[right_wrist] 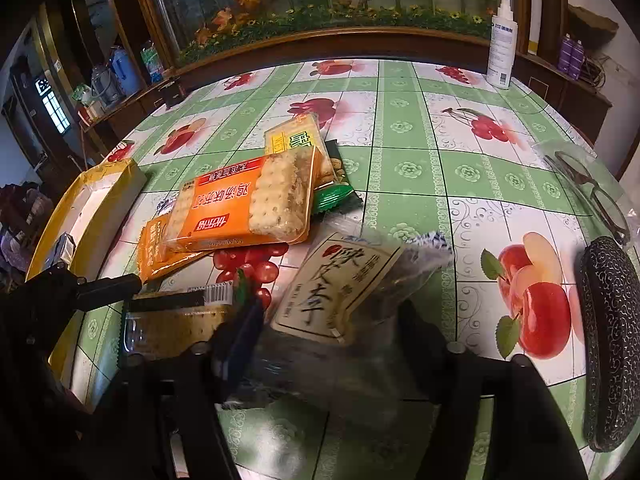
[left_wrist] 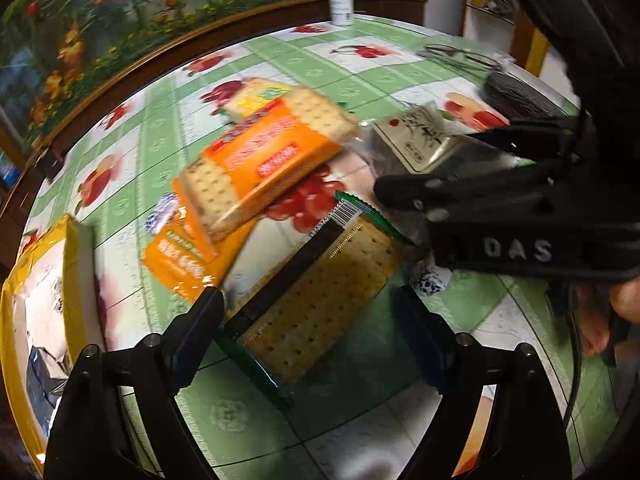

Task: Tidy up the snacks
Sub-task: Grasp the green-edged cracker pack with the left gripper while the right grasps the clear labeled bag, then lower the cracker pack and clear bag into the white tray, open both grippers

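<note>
Here, flat perforated cracker pack (left_wrist: 320, 300), glossy crinkled pouch (right_wrist: 340, 292), open claws

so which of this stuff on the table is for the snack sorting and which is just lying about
For the job:
orange cracker pack
green-edged cracker pack
cream-labelled snack bag
yellow box

Lying about:
spray bottle
glasses
glasses case

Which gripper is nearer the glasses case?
Right. The right gripper straddles a dark snack bag just left of the glasses case; the left gripper is farther, over the green-wrapped crackers.
</note>
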Motion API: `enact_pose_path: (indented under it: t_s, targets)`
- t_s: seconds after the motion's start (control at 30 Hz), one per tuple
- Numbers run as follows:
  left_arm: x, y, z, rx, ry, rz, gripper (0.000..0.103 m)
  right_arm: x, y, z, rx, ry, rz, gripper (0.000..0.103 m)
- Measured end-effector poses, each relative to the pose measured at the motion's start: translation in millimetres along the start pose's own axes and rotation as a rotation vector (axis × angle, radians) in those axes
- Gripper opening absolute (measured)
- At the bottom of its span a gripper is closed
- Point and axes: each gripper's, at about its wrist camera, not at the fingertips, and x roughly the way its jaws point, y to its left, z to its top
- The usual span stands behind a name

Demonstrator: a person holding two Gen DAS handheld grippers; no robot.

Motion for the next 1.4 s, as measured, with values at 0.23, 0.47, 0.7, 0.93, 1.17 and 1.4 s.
enact_pose_path:
  t_s: [0.23, 0.47, 0.7, 0.93, 1.17, 1.4]
  targets:
    - [2, -15, 8, 0.03, 0.012, -0.046, 0.087, -3, -16, -2, 0.026, 0.002, 0.016, 0.06]
    - [5, -23, 11, 0.054, 0.025, -0.081, 0.081, -9, -22, -5, 0.031, -0.01, 0.021, 0.056]
    - [-1, -21, 8, -0.007, 0.017, -0.099, 0.053, -20, -34, -11, 0.05, -0.029, 0.029, 0.046]
    - [-12, -18, -1, -0.07, -0.011, -0.133, 0.045, -30, -40, -22, 0.061, -0.039, 0.049, 0.045]
    - [-27, -11, -11, -0.135, -0.058, -0.136, 0.045, -47, -41, -28, 0.058, -0.067, 0.055, 0.045]
    - [-53, 1, -23, -0.19, -0.111, -0.102, 0.045, -63, -33, -31, 0.042, -0.096, 0.073, 0.045]
